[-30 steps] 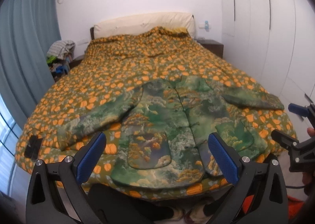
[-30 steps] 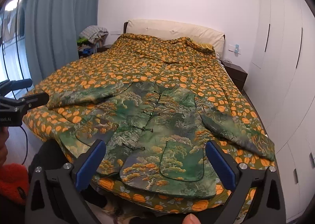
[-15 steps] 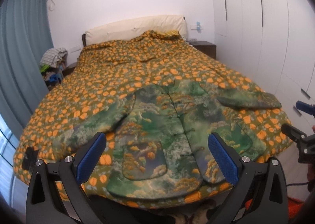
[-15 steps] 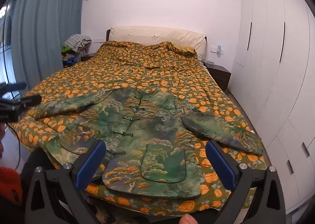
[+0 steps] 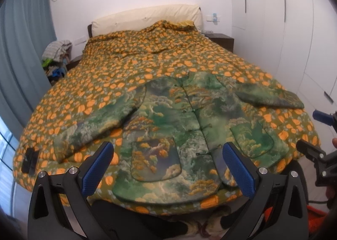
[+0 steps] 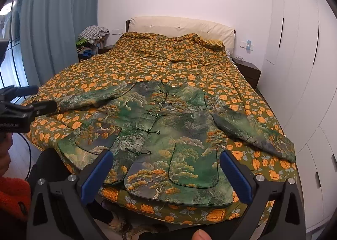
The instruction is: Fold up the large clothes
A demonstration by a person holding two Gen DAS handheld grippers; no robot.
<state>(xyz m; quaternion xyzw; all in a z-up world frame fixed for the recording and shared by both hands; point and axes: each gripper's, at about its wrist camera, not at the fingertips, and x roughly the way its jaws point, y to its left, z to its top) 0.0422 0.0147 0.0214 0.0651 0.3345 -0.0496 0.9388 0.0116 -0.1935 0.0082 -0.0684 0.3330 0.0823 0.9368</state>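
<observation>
A green padded jacket (image 5: 179, 126) with a tree pattern lies flat and face up at the foot of the bed, sleeves spread out to both sides, front buttoned. It also shows in the right wrist view (image 6: 168, 130). My left gripper (image 5: 168, 168) is open and empty, held above the jacket's hem on its left half. My right gripper (image 6: 166, 174) is open and empty, held above the hem on the right half. Each gripper shows at the edge of the other's view, the right gripper (image 5: 316, 134) and the left gripper (image 6: 27, 101).
The bed carries an orange-and-green patterned quilt (image 5: 147, 65) with a cream headboard (image 5: 147, 18). A black phone (image 5: 30, 161) lies on the quilt's left corner. White wardrobes (image 6: 305, 50) stand on the right, a blue curtain (image 6: 52, 29) and a clothes pile (image 6: 92, 33) on the left.
Both grippers have drawn back and risen a little from the bed, so the jacket sits smaller and farther off. Both stay open. The jacket has not moved.
</observation>
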